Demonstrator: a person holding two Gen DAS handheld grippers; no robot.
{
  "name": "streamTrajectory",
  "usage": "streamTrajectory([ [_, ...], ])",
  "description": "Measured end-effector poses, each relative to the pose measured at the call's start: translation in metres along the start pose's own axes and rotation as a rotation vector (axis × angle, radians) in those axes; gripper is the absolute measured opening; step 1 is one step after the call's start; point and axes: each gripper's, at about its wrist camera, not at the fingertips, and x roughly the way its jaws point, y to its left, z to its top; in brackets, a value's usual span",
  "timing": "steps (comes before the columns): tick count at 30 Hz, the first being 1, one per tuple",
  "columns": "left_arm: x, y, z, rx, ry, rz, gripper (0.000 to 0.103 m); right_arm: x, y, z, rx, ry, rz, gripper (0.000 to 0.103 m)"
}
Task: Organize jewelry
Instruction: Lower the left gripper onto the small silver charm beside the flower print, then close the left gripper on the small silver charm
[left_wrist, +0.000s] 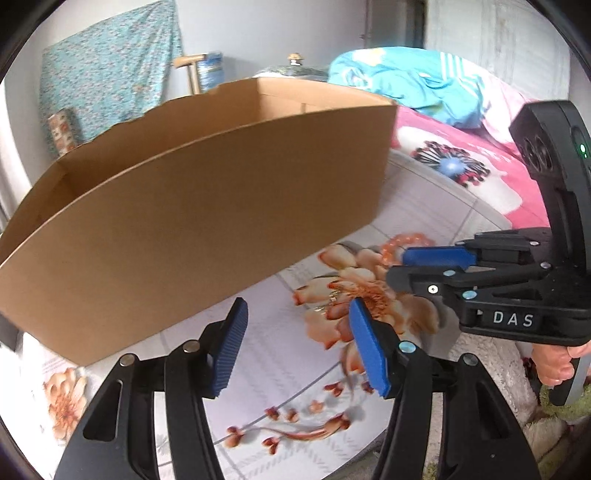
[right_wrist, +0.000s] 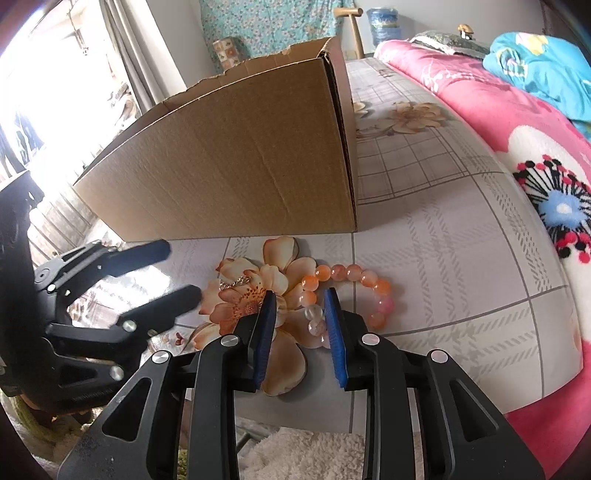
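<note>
Two grippers in play, both with jaws apart and gripping nothing.

Left wrist view: left gripper (left_wrist: 295, 347) hovers over the floral-print surface (left_wrist: 280, 369), blue pads spread wide. Between and just past the pads there's only the printed orange flower, with a thin silver chain (left_wrist: 331, 297) lying on it, beyond the right pad's tip. The open cardboard box (left_wrist: 192, 206) stands upper left, its long wall close ahead of the left pad. Right gripper (left_wrist: 417, 266) comes in from the right edge, lying sideways; its fingers cover most of the orange bead bracelet (left_wrist: 402, 243), only an arc of beads shows above the upper blue pad. Pink floral blanket (left_wrist: 480, 155) behind, blue cloth heaped on it.

Right wrist view: right gripper (right_wrist: 300, 317) is low over the surface (right_wrist: 443, 240), jaws parted narrowly. The bead bracelet (right_wrist: 351, 295) straddles the right pad: its near-left arc of pale and orange beads sits in the gap between the pads, the rest of the ring loops out to the right of the right pad. Can't tell if either pad touches the beads. Silver chain (right_wrist: 232, 283) is left of the jaws, on the flower print, apart from the bracelet. Left gripper (right_wrist: 177, 273) is at the left edge, fingers spread, tips pointing toward the chain but short of it. Box (right_wrist: 236, 162) stands just behind the bracelet and chain.
</note>
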Motion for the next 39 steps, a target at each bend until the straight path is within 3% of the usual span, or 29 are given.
streamTrajectory([
  [9, 0.021, -0.025, 0.005, 0.132, 0.061, -0.014, 0.018, -0.004, -0.012, -0.002, 0.01, -0.008, 0.041, 0.027],
  [13, 0.024, -0.025, 0.007, 0.128, 0.072, -0.016, 0.014, -0.006, -0.016, -0.002, 0.013, -0.01, 0.053, 0.027],
  [18, 0.024, -0.024, 0.007, 0.132, 0.076, -0.01, 0.002, -0.007, -0.019, -0.003, 0.02, -0.013, 0.065, 0.027],
  [37, 0.005, -0.007, 0.008, 0.054, 0.076, -0.047, 0.001, -0.008, -0.025, -0.004, 0.033, -0.02, 0.08, 0.027],
  [39, 0.009, -0.007, 0.01, 0.051, 0.091, -0.06, 0.015, -0.008, -0.025, -0.004, 0.035, -0.02, 0.082, 0.026],
])
